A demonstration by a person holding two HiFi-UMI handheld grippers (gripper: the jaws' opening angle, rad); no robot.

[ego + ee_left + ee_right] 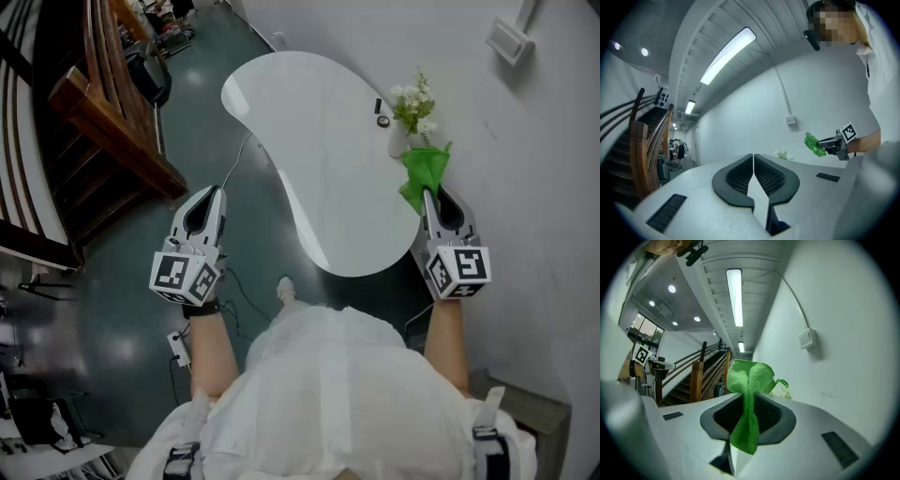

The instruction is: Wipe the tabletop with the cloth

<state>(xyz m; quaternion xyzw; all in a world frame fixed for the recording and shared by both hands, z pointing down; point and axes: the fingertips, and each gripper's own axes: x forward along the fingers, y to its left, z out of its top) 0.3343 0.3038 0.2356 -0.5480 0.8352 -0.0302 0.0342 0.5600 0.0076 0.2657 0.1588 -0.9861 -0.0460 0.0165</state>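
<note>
A green cloth [422, 172] is pinched in my right gripper [430, 195], which hangs over the near right edge of the white curved tabletop [319, 159]. In the right gripper view the cloth [747, 394] runs between the shut jaws and fans out above them. My left gripper [220, 192] is held over the dark floor left of the table, jaws shut with nothing between them. In the left gripper view the left gripper [753, 159] points level across the room, and the right gripper with the cloth [814, 145] shows at the right.
A vase of white flowers [411, 117] stands at the table's right edge by the wall, with two small dark objects [381, 114] beside it. A wooden staircase [94, 122] rises at the left. A cable [234, 291] and a power strip [178, 347] lie on the floor.
</note>
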